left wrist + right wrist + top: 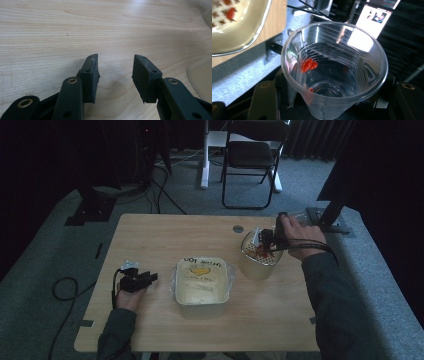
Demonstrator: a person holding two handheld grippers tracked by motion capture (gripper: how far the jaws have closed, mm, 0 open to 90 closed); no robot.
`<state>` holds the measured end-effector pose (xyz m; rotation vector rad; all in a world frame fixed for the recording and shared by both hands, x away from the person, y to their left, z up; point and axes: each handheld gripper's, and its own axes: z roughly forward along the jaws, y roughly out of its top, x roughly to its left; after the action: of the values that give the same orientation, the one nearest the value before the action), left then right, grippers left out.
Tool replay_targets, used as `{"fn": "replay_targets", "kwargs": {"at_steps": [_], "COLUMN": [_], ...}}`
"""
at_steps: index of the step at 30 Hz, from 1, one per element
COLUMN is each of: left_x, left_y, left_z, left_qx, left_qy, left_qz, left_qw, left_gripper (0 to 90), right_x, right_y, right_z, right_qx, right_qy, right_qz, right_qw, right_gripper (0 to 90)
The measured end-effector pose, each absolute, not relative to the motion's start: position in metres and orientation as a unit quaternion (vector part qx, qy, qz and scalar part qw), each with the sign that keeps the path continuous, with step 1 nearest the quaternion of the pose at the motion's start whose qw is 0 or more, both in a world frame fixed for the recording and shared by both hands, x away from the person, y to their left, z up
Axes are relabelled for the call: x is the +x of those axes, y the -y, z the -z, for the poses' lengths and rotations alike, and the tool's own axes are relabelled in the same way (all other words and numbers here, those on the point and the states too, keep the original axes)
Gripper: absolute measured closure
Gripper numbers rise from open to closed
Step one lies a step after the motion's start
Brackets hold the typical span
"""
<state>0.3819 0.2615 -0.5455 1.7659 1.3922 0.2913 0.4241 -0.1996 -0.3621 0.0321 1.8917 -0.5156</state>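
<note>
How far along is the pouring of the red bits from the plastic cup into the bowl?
Nearly done, it seems. The bowl already holds red bits, and the clear cup in the right claw has just a few red pieces stuck to its wall. The left claw rests open on the table. Left, probably: shaking those out and setting the cup down.

My right claw is gripping a clear, glossy plastic cup, thin and ribbed, with a wet red smear clinging inside. My left claw is showing matt black, ridged rubbery pads over the table, whose pale wood grain is looking smooth and satiny.
</note>
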Motion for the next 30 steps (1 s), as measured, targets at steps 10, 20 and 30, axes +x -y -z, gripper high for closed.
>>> {"fn": "replay_targets", "kwargs": {"at_steps": [10, 20, 30], "left_x": [0.3818, 0.3818, 0.3817], "left_y": [-0.2616, -0.2616, -0.2616], "left_z": [0.5456, 0.5456, 0.5456], "left_qx": [0.705, 0.705, 0.705], "left_qy": [-0.556, -0.556, -0.556], "left_qz": [-0.116, -0.116, -0.117], "left_qw": [0.424, 0.424, 0.424], "left_gripper": [56.6, 56.6, 56.6], "right_x": [0.4240, 0.4253, 0.4262], "right_y": [0.2011, 0.2016, 0.2048], "right_z": [0.3669, 0.3643, 0.3648], "right_qx": [0.013, 0.022, 0.027], "right_qy": [-0.798, -0.802, -0.803], "right_qz": [0.219, 0.206, 0.200], "right_qw": [0.562, 0.560, 0.560], "right_gripper": [36.3, 36.6, 36.7]}}
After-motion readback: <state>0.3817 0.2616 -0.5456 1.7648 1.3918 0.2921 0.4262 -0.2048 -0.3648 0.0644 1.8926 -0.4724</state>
